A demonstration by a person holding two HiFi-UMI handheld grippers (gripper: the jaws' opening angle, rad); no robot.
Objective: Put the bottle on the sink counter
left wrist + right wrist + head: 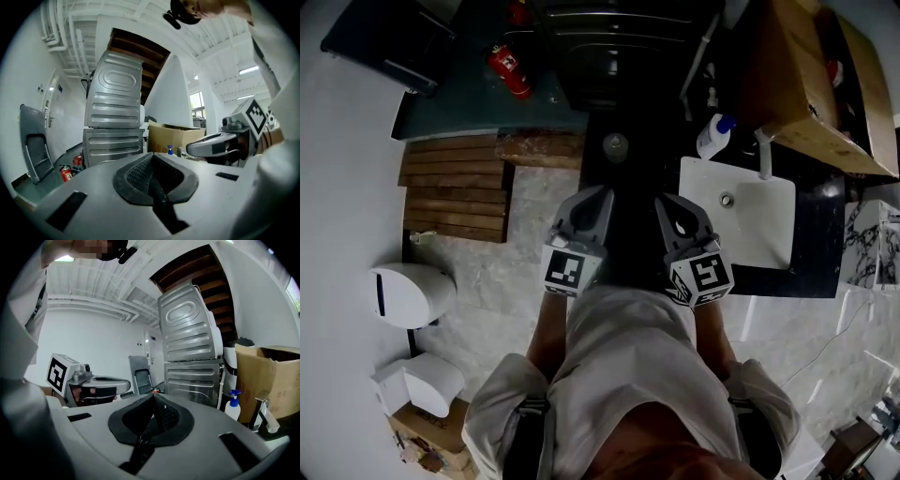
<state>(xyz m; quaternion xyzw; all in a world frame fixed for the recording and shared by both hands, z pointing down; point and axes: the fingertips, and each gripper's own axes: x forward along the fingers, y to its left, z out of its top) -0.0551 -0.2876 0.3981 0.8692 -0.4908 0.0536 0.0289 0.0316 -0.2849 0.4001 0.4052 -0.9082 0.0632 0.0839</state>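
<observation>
Far left of the sink [737, 212], a red extinguisher [510, 71] stands on the floor, out of the way. The left gripper [596, 197] hangs left of the sink, in front of the person's chest. Its jaws are pressed together with nothing between them. The right gripper [673, 204] is near the sink's front left corner as seen from above, and its jaws are likewise closed and empty.

The bottle [713, 137], white with a blue sprayer, stands upright on the dark counter [814, 225] at the sink's back left corner. It is near the tap [762, 155] and apart from both grippers. Behind the sink and to the right sits a cardboard box [811, 89].

With the bottle on the counter and neither gripper holding anything, the placing looks done. What remains is probably only to get clear of it. That goes best with both grippers kept closed and drawn straight toward the body, not swept sideways across the sink. The right gripper is the nearer one, so it matters most. A swing toward the sink's back left corner could knock the bottle, which likely tips easily under its sprayer head, into the basin or against the tap. If the bottle needed resetting, the right gripper is better placed. It should open before it approaches and take the body below the sprayer.
</observation>
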